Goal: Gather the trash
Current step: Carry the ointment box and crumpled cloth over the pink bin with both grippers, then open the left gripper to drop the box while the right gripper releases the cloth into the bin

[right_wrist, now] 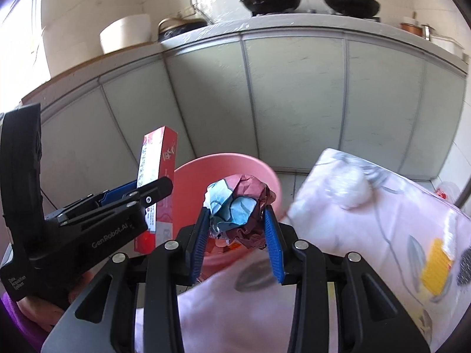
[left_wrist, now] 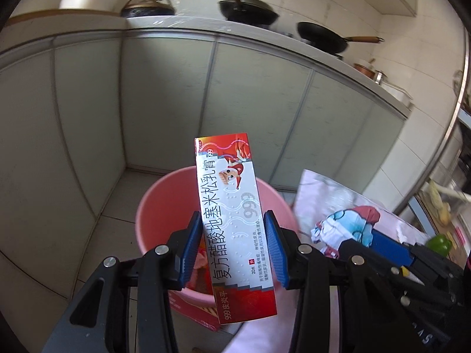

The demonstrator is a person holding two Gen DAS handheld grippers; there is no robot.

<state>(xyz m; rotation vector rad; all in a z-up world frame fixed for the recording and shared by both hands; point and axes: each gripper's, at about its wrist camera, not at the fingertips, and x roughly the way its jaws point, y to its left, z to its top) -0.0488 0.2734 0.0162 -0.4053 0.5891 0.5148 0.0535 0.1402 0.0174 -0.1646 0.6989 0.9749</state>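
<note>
My left gripper (left_wrist: 234, 250) is shut on a long red and white ointment box (left_wrist: 232, 217) and holds it upright over the pink bucket (left_wrist: 156, 214) on the floor. The box also shows in the right wrist view (right_wrist: 157, 176). My right gripper (right_wrist: 237, 245) is shut on a crumpled ball of maroon and light blue paper (right_wrist: 238, 209), held above the near rim of the pink bucket (right_wrist: 235, 161). The paper ball and the right gripper show in the left wrist view (left_wrist: 347, 226) to the right of the box. Some trash lies inside the bucket.
A table with a pale pink flowered cloth (right_wrist: 382, 206) is on the right, with a white wad (right_wrist: 351, 188) and a yellow item (right_wrist: 435, 264) on it. Grey cabinet doors (left_wrist: 235, 94) stand behind the bucket, under a counter with woks (left_wrist: 247, 6).
</note>
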